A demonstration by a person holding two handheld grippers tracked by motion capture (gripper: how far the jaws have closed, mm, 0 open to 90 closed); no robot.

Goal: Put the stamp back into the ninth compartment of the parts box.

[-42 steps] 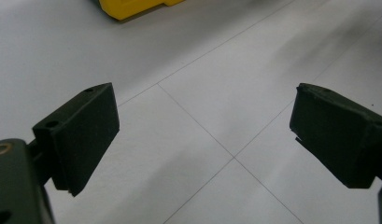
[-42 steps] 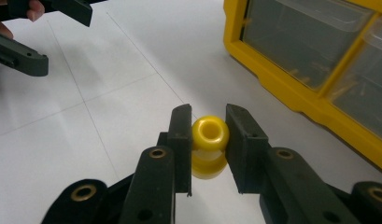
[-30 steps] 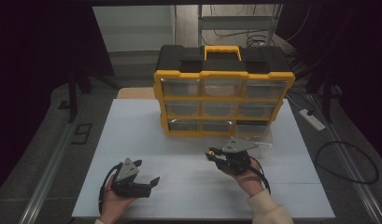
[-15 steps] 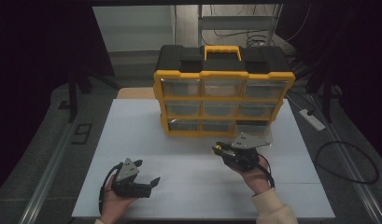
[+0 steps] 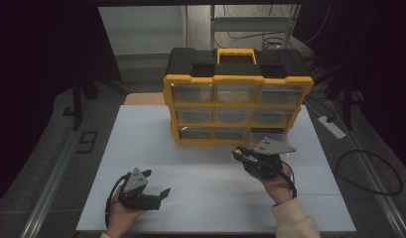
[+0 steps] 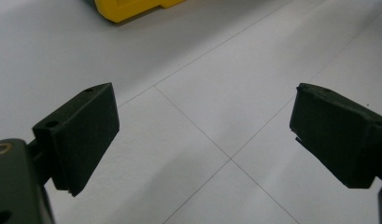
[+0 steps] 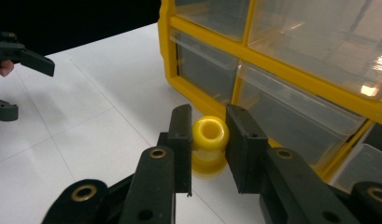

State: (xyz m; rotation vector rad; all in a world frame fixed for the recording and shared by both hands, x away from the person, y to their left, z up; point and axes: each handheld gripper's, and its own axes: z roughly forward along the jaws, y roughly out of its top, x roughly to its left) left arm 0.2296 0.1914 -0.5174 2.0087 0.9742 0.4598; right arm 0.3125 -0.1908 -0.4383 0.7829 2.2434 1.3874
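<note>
two tongs, right tongs pinching yellow spool beside organizer, left tongs spread over table

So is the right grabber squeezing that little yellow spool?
Touching. The right gripper view shows both jaws of the right gripper pressed against the yellow spool.

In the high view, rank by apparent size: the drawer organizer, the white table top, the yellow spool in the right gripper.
1. white table top
2. drawer organizer
3. yellow spool, a speck between the jaws of the right gripper.

Dark room, grey floor, white power strip, looped black cable, metal shelving behind.
</note>
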